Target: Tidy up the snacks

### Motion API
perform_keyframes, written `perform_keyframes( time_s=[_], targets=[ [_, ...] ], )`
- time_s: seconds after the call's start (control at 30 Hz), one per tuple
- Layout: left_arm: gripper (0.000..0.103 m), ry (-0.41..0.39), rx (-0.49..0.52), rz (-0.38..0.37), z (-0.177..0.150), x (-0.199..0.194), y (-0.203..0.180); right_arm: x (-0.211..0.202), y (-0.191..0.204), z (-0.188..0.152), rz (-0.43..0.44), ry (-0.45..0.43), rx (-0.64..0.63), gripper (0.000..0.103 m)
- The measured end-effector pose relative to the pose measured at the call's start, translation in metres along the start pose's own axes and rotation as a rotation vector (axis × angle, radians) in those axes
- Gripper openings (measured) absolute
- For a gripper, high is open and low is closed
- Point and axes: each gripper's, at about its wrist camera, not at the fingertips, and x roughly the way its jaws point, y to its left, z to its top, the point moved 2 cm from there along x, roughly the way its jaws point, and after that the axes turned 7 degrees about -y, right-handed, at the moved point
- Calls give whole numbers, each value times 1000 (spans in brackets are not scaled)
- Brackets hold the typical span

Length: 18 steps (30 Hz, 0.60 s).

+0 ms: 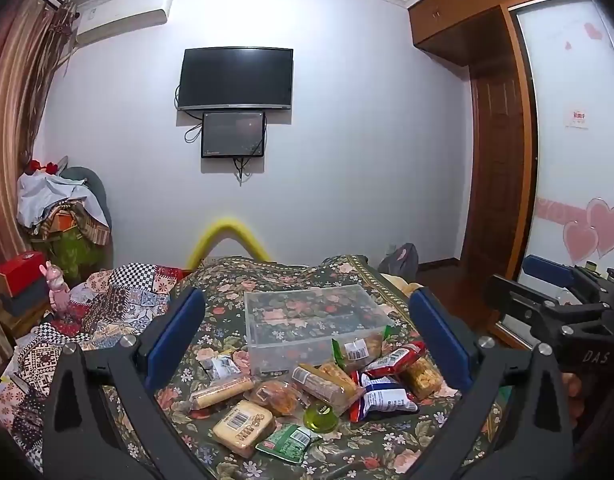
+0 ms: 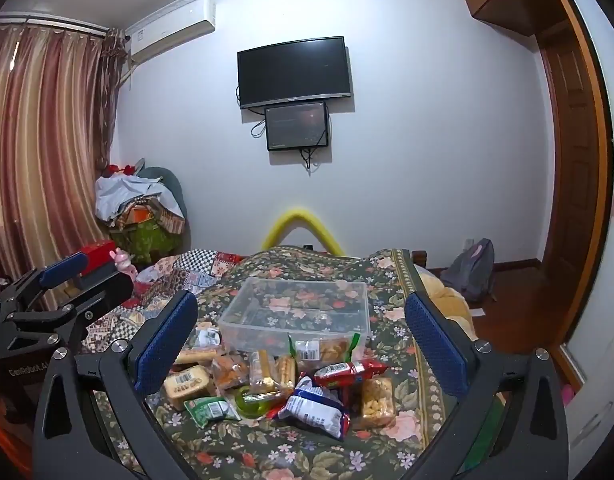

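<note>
Snacks [image 1: 307, 396] piled on floral bedspread [image 1: 267, 280], near side of clear bin [image 1: 319, 332]. Left gripper [image 1: 307, 344] and right gripper [image 2: 303, 344] both hover spread wide, holding nothing.

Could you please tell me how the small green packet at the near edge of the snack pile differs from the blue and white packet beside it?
The green packet is smaller and lies flat on the floral bedspread, while the blue and white packet is larger, puffier and crumpled. The green packet sits at the pile's left near corner; the blue and white packet lies further right, next to a red packet. Both are sealed snacks lying outside the clear plastic bin.
</note>
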Motion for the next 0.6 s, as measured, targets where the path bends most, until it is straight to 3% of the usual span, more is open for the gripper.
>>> perform_keyframes(
  time_s=[0.6],
  targets=[
    [103, 6, -9, -3, 2, -1, 1, -1, 2, 0, 9, -4, -2, 103]
  ],
)
